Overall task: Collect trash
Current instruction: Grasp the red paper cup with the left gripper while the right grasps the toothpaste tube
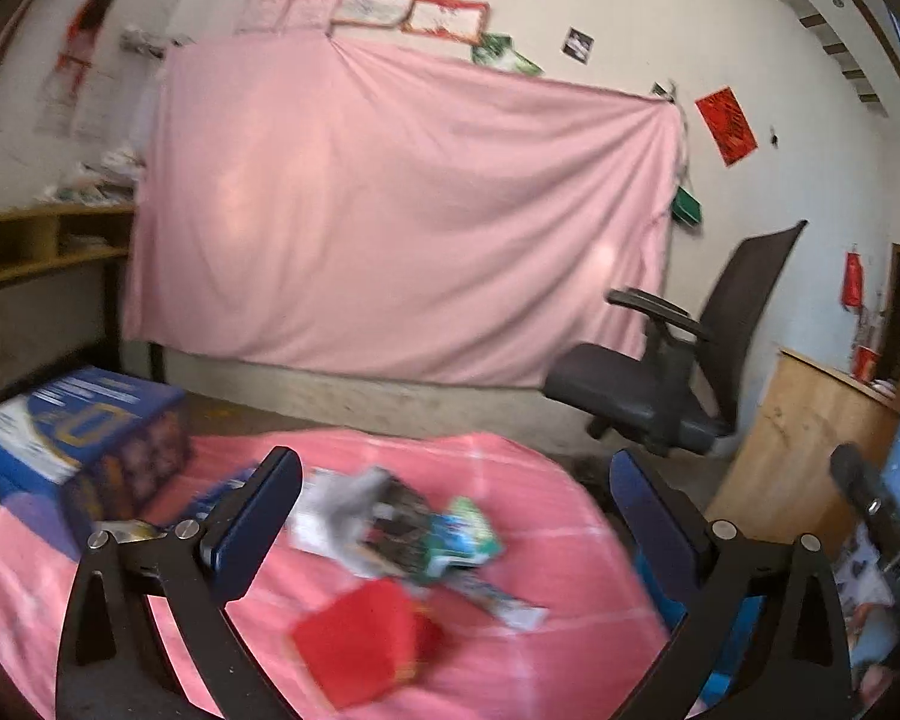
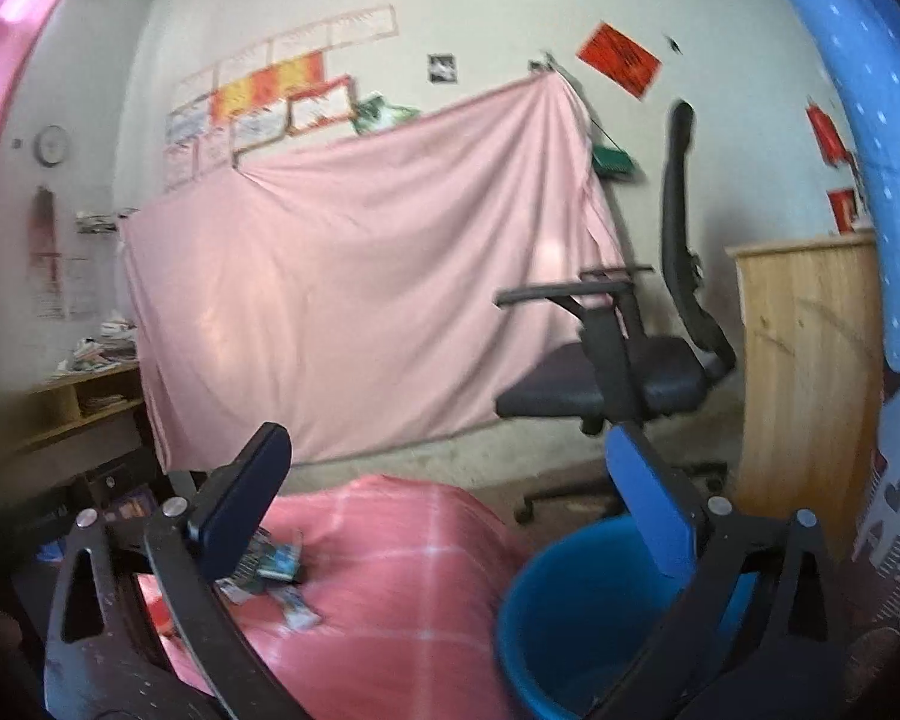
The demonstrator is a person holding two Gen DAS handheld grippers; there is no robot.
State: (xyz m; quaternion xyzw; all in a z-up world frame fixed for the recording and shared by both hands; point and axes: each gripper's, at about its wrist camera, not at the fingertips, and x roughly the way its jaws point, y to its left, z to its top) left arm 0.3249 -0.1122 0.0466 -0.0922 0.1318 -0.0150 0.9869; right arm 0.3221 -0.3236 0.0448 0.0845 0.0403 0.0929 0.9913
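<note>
A blurred heap of trash (image 1: 402,534), made of crumpled wrappers and papers, lies on the pink checked cloth (image 1: 540,576) of a table. A red packet (image 1: 366,636) lies nearer to me. My left gripper (image 1: 450,510) hangs above this heap, open, with nothing held between its fingers. In the right wrist view the same wrappers (image 2: 270,570) sit low on the left, behind the left finger. A blue bucket (image 2: 570,618) stands beside the table at the lower right. My right gripper (image 2: 444,504) is open and empty, raised over the table edge and the bucket.
A blue printed box (image 1: 78,438) stands on the table's left end. Beyond the table are a black office chair (image 2: 618,372), a wooden cabinet (image 2: 810,390) and a pink sheet (image 1: 390,210) hung on the wall. Blue dotted fabric (image 2: 858,120) fills the right edge.
</note>
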